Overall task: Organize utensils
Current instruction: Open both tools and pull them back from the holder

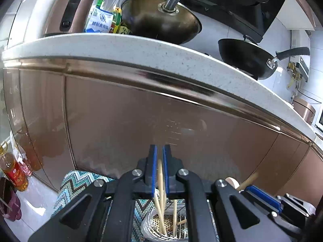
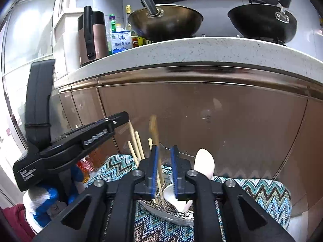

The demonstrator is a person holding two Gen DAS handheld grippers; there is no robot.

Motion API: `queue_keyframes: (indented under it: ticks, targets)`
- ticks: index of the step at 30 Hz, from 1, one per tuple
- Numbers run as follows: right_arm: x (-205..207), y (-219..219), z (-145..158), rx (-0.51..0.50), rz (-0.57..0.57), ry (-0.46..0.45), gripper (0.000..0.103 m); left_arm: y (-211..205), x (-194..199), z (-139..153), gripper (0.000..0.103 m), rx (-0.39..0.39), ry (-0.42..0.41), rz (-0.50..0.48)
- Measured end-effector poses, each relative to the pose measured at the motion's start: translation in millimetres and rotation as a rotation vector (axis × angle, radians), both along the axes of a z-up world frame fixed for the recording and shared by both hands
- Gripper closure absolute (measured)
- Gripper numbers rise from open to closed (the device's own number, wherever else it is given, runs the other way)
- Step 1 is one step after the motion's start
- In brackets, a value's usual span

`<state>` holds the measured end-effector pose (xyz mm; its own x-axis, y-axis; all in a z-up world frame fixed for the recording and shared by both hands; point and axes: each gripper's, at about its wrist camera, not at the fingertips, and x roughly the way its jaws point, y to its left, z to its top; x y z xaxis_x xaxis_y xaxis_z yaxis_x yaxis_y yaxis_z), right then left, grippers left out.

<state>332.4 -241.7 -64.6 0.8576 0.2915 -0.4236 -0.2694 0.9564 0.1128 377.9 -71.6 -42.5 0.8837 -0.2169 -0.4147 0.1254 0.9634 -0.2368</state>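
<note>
We look up at a speckled pale stone countertop (image 2: pixel 201 50) curving across the upper half of both views. Under it runs a shiny metal strip, then glossy bronze-brown cabinet doors (image 2: pixel 201 121) filling the centre of the frame and mirroring faint shapes. Behind the counter, grey-white wall tiles (image 1: pixel 278 40) show at upper right of the left view. At far left of the right view, a bright window (image 2: pixel 26 30) washes the frame in daylight. A pale, glossy floor (image 1: pixel 34 201) shows at lower left of the left view.
</note>
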Motion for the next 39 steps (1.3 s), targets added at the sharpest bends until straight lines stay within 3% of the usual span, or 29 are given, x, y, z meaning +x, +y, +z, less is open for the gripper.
queue_keyframes:
  ticks: [6, 11, 20, 28, 39]
  targets:
    - [-7.4, 2.3, 3.6, 0.010, -0.006, 0.001, 0.085, 8.6, -17.0, 11.3, 0.092, 0.004, -0.013, 0.002]
    - [-25.2, -1.3, 11.0, 0.027, -0.020, -0.014, 0.079, 20.5, -41.8, 22.4, 0.077, 0.018, -0.035, 0.019]
    - [-78.1, -5.6, 18.9, 0.041, -0.052, -0.044, 0.062, 43.7, -109.5, 40.4, 0.061, 0.063, -0.072, 0.037]
    - [-125.6, -11.9, 17.7, 0.078, -0.085, -0.042, 0.053, 51.6, -173.9, 44.1, 0.056, 0.137, -0.097, 0.024]
    - [-184.5, -18.5, 20.7, 0.117, -0.119, -0.064, 0.032, 63.2, -241.8, 43.9, 0.052, 0.195, -0.119, 0.023]
